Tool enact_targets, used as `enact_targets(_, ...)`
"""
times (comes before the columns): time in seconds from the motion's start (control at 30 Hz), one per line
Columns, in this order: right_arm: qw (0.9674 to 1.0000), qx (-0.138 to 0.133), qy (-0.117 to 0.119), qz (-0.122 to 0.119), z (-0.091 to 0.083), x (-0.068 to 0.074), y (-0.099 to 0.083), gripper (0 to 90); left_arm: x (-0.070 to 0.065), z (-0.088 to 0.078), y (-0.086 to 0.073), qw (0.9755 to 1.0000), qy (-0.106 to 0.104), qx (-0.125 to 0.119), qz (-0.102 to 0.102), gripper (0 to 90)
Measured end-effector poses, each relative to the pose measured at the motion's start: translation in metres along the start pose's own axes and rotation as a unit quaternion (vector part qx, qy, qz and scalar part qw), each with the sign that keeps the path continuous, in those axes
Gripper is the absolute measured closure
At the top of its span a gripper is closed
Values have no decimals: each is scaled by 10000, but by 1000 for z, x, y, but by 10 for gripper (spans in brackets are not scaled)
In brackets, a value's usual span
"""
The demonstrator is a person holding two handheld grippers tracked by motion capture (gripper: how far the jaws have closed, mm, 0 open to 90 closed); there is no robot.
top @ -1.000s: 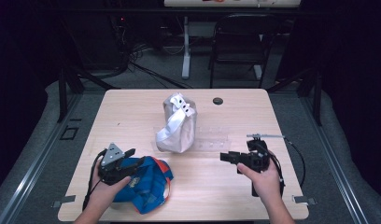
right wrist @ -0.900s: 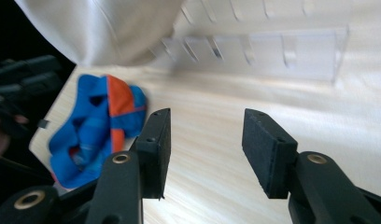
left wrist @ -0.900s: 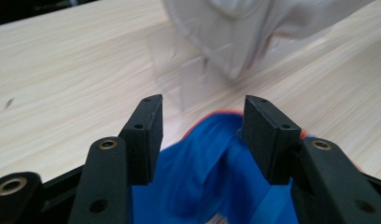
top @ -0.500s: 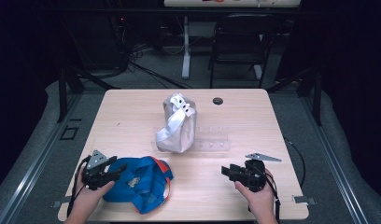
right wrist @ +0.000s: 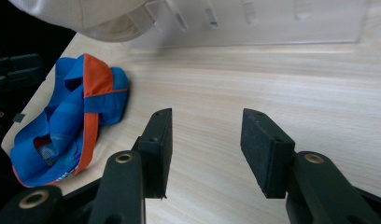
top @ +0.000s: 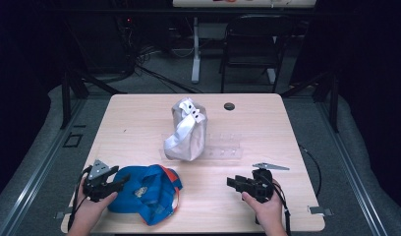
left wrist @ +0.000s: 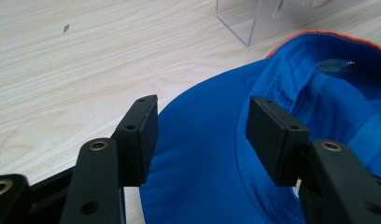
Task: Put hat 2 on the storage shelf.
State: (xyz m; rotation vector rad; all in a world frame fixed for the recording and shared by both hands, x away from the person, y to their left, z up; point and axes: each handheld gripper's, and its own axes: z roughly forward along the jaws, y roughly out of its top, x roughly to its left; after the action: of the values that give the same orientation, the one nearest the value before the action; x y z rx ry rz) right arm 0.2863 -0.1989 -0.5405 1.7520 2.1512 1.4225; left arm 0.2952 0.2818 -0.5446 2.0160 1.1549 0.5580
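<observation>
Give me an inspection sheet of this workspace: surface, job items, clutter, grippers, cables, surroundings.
Surface: light wooden table, bare in most places.
Job's things: blue cap with orange trim, lying near the front left edge.
Clutter: grey cap on a clear acrylic stand; small dark disc at the back.
Grippers: left gripper open, jaws have just been opening, the blue cap's brim between the fingers but not pressed; right gripper open above bare wood.
Cables: one trails from each gripper; more lie on the floor behind.
Surroundings: dark room, chair behind the table.

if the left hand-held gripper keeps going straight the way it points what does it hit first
Probably the blue cap: the left hand-held gripper is open, with the brim already between its jaws.
</observation>
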Motion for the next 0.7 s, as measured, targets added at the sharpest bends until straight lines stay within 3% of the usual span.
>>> enact_targets(0.2, 9995, 295, 124, -44, 14, 11, 0, 548, -2, -2, -3, 10000, 29, -52, -19, 444)
enact_targets(0.27, 9990, 389, 226, -38, 19, 18, -1, 551, -3, -4, -4, 10000, 21, -33, -13, 444)
enact_targets(0.33, 9970, 572, 511, 62, 29, 30, 0, 555, -5, -4, -5, 9999, 38, -98, 15, 445)
enact_targets(0.37, 9970, 572, 511, 62, 29, 30, 0, 555, -5, -4, -5, 9999, 38, -98, 15, 445)
enact_targets(0.47, 9918, 905, 863, 271, 45, 44, 0, 563, -6, -4, -5, 9999, 57, -90, 32, 445)
enact_targets(0.6, 9884, 1183, 929, 196, 58, 54, -2, 568, -6, -3, -5, 9999, 46, -79, 46, 445)
enact_targets(0.67, 9848, 1337, 1086, 207, 71, 60, -3, 585, -6, -3, -6, 9999, 38, -88, 50, 445)
enact_targets(0.7, 9819, 1413, 1209, 348, 75, 62, -4, 586, -6, -3, -6, 9999, 33, -90, 51, 445)
